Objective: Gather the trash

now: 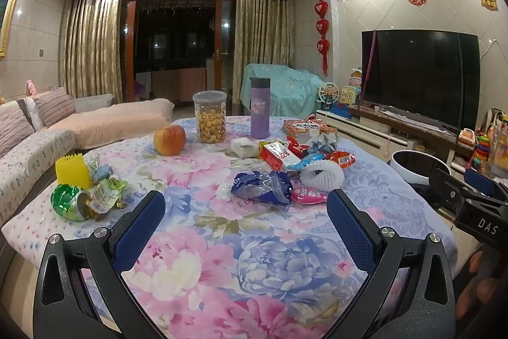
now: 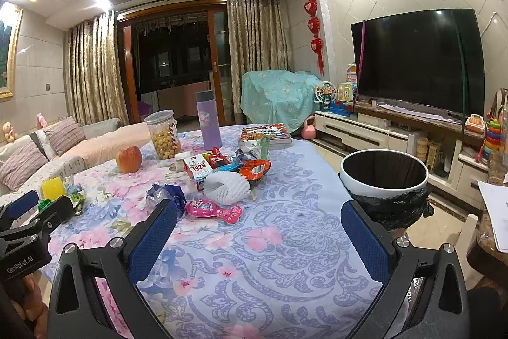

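Jaws spread wide and holding nothing on both left gripper (image 1: 246, 212) and right gripper (image 2: 258, 223), above the table (image 2: 285, 259).

tablecloth (image 1: 254, 243): floral cloth | can (image 1: 68, 202): shiny metal | wrapper (image 1: 262, 186): crinkled glossy plastic

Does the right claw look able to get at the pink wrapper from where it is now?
Probably yes. The right claw is open and empty, and the pink wrapper lies flat on the tablecloth just ahead of its left finger, with only bare cloth between. The white foam net sits right behind it.
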The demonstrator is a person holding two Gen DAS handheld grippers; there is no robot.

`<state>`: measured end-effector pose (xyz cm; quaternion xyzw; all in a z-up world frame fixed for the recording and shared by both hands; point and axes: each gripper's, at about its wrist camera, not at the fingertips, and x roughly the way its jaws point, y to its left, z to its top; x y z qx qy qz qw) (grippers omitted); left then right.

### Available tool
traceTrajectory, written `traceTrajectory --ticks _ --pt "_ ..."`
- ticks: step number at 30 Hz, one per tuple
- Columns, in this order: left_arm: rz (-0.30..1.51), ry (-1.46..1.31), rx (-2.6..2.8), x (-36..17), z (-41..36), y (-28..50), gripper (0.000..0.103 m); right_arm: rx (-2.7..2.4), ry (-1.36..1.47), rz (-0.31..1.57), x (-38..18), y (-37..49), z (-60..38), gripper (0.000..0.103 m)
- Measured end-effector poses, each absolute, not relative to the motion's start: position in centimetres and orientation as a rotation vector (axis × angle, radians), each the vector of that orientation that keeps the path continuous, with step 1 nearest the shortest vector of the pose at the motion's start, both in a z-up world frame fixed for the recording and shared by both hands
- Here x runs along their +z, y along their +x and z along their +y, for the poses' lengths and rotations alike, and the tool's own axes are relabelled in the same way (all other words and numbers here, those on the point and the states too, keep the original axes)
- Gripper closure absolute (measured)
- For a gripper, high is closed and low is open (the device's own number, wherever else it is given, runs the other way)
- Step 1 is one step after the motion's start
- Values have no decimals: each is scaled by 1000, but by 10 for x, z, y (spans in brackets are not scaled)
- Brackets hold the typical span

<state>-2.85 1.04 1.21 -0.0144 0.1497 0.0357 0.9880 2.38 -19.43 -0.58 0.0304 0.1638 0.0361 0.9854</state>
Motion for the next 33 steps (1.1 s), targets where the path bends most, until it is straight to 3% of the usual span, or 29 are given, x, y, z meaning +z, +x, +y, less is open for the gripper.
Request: traceTrajectory --ticks 33 --pt "454 -63 60 -18 25 29 0 141 144 455 -21 63 -202 0"
